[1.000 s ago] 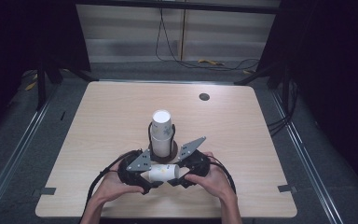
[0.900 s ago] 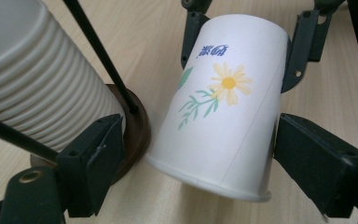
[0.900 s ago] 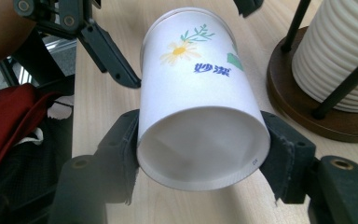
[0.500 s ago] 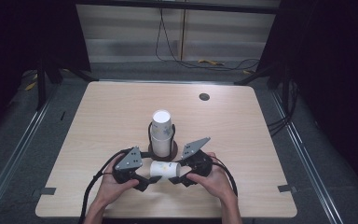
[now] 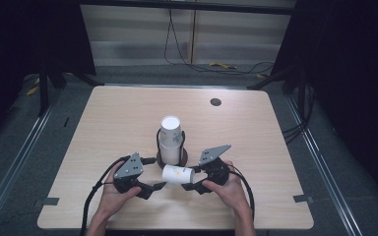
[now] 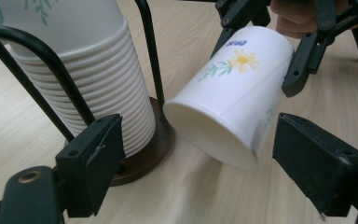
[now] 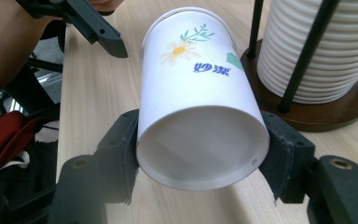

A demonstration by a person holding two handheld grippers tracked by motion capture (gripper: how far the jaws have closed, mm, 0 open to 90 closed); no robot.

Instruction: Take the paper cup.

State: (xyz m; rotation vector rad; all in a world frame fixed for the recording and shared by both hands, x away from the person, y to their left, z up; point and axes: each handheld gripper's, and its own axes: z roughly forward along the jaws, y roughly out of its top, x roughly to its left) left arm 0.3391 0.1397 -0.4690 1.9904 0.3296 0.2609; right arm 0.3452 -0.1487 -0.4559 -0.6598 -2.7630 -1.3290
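Note:
A white paper cup (image 5: 177,174) with a daisy print lies level in the air just in front of the cup stack (image 5: 171,139). My right gripper (image 5: 191,182) is shut on its base end; in the right gripper view the pads (image 7: 123,144) press both sides of the cup (image 7: 196,93). My left gripper (image 5: 152,188) stands open just left of the cup's mouth. In the left gripper view its jaws flank the cup (image 6: 235,100) without touching it. The stack (image 6: 79,70) sits in a black wire holder on a round brown base (image 6: 142,156).
The light wooden table (image 5: 256,137) has a round dark grommet hole (image 5: 215,102) at the far right. Cables trail from both grippers toward the near edge. A red cloth (image 7: 4,135) lies below the table's near edge, and dark floor surrounds the table.
My left gripper has drawn back to the left, away from the cup's mouth. The right gripper and the cup have stayed about where they were.

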